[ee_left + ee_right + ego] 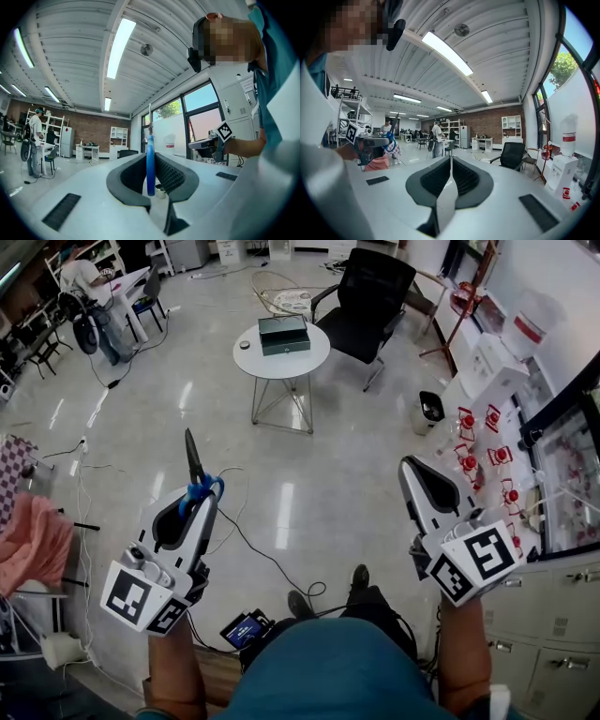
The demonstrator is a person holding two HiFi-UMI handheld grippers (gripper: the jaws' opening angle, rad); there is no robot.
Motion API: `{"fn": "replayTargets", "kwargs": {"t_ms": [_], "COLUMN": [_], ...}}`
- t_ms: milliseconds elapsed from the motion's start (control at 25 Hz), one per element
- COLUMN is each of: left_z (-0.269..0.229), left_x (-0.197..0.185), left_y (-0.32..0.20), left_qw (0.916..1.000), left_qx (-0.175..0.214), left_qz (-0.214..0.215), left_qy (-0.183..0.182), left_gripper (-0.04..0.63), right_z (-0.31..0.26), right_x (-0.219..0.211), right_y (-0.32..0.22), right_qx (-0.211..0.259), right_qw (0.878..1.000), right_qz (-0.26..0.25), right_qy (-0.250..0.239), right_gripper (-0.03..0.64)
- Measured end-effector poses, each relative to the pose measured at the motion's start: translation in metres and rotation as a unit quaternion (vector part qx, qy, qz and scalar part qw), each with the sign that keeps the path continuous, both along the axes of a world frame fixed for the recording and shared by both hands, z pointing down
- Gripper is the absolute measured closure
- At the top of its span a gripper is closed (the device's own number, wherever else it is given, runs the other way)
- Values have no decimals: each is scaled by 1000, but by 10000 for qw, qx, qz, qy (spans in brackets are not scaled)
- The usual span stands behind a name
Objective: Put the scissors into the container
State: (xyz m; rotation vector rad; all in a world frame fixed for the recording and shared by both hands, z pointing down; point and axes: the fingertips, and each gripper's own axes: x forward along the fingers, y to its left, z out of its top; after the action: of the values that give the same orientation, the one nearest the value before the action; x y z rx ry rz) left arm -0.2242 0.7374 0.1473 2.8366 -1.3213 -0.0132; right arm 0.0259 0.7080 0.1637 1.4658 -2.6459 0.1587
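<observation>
Head view, left gripper [200,501]: is clamping the blue handle of the scissors [192,460]; the blades are pointing up and away, over the floor.
Head view, right gripper [412,470]: is hovering at the right with its jaws pressed together, carrying nothing.
Head view, container [283,334]: a dark green box is sitting toward the far edge of the round table [309,360], well apart from both grippers. Whether it is lidded, and what is lying inside, cannot be told.
Head view, small dark object [245,345]: is lying near the table's left edge, just beside the container.
Head view, cable [267,557]: is trailing across the floor between the grippers and the table.
Left gripper view, scissors: the blue handle is standing edge-on between the narrowed jaws, and a thin blade is rising above them.
Right gripper view, jaws: are meeting, with nothing between them.
Risk, grip: the hold is probably acting on the handle alone, so the free blades could be swinging or slipping during the carry.
Risk, path: the trailing cable could be catching a foot on the way to the table.
Risk, container: if it is shut, the scissors would be landing on its top, not inside.
</observation>
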Motion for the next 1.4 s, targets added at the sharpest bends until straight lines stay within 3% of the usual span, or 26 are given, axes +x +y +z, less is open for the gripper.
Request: {"fn": "replayTargets", "kwargs": {"t_ms": [320, 720, 1040, 1400], "left_z": [9, 9, 0, 0], "left_x": [22, 108, 136, 218], "left_y": [-49, -154, -173, -230], "left_qw": [9992, 9966, 9929, 9874], "left_qx": [-114, -174, -179, -174], "left_qz": [-359, -777, -1125, -1490], "left_qy": [-95, -193, -330, -499], "left_gripper": [529, 529, 529, 529], "right_z": [14, 22, 16, 28], "right_x": [23, 109, 132, 205], "right_y": [-68, -198, -237, -318], "right_qx": [-61, -148, -106, -119], "right_qw": [9994, 9973, 9941, 9892], "right_qz": [-284, -661, -998, -1330], "right_qy": [-165, -276, -423, -613], "right_gripper": [577, 576, 577, 577]}}
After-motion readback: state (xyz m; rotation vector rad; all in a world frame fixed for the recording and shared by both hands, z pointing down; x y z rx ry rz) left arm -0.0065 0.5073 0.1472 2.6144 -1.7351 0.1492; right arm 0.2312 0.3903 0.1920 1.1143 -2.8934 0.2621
